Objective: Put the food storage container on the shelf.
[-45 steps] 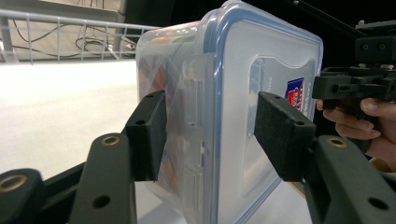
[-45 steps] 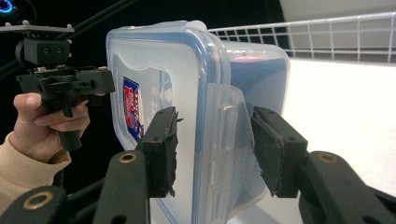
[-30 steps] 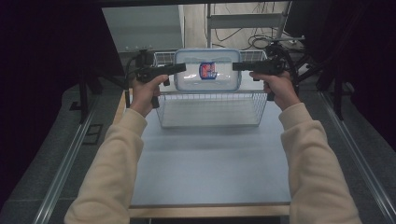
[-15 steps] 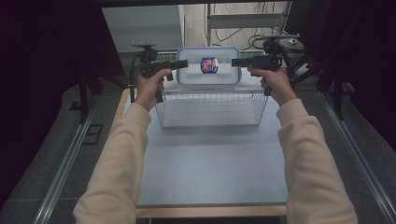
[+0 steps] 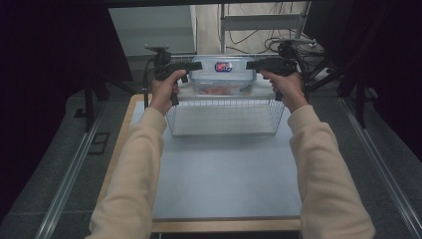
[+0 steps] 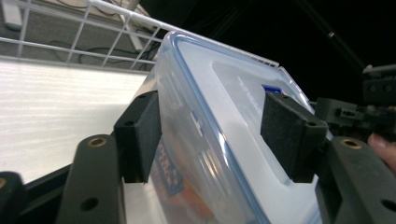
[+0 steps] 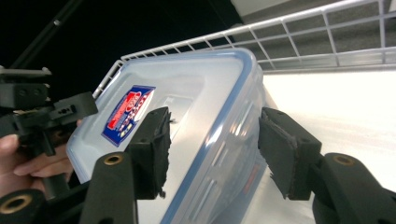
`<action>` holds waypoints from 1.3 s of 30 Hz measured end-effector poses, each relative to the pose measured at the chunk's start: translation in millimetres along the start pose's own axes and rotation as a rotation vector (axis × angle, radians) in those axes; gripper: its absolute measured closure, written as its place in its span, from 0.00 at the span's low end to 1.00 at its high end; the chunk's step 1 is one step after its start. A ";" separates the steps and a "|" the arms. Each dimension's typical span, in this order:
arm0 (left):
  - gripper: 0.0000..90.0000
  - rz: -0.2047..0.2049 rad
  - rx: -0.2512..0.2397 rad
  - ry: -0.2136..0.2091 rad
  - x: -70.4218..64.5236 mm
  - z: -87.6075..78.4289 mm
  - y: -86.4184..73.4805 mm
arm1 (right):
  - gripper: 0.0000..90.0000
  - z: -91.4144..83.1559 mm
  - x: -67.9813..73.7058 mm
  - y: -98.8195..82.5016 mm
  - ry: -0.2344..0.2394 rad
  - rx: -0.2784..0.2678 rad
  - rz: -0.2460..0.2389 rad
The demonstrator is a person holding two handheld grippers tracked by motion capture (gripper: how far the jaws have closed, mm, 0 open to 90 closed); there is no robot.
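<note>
A clear plastic food container with a blue-rimmed lid and a red-and-blue label hangs level above the far part of a wire basket. Orange contents show through its wall. My left gripper is shut on the container's left end, and my right gripper is shut on its right end. In the left gripper view the pads clamp the lid's rim and the side of the container. In the right gripper view the container sits between my gripper's jaws, one on the lid, one on the wall.
The white wire basket stands at the far end of the grey table. Dark curtains flank both sides. Cables and a metal frame lie beyond the table. The nearer half of the tabletop is bare.
Both grippers have risen a little and moved away from the person, carrying the container higher above the basket.
</note>
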State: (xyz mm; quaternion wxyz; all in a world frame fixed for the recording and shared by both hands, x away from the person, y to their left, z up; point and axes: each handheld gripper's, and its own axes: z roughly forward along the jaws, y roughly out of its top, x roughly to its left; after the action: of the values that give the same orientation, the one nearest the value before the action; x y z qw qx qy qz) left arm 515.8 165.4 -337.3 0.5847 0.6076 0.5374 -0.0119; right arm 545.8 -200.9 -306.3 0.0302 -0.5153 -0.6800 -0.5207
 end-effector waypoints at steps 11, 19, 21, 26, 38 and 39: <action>0.34 0.089 -0.095 0.044 -19.6 -20.1 1.4 | 0.44 -21.9 12.2 -9.4 0.005 -0.107 -0.104; 0.31 0.199 -0.079 -0.002 -43.1 -58.5 -31.7 | 0.38 -52.8 21.3 -48.3 0.046 -0.090 -0.274; 0.31 0.236 -0.076 -0.002 -46.9 -69.7 -45.7 | 0.37 -58.2 20.9 -61.0 0.068 -0.086 -0.288; 0.31 0.284 -0.036 -0.030 -52.1 -86.9 -84.6 | 0.34 -73.6 17.9 -103.4 0.103 -0.054 -0.337; 0.31 0.348 0.046 -0.039 -47.9 -93.0 -186.6 | 0.31 -89.1 2.8 -188.5 0.109 -0.009 -0.402; 0.31 0.345 0.056 -0.048 -46.3 -91.5 -195.7 | 0.30 -87.6 1.9 -194.6 0.107 -0.002 -0.405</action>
State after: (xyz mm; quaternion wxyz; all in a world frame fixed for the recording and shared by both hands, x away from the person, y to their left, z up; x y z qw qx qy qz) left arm 309.5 150.8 -415.1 0.5736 0.7063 0.4107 0.0593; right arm 359.0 -250.1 -396.9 -0.0396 -0.3398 -0.7665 -0.5435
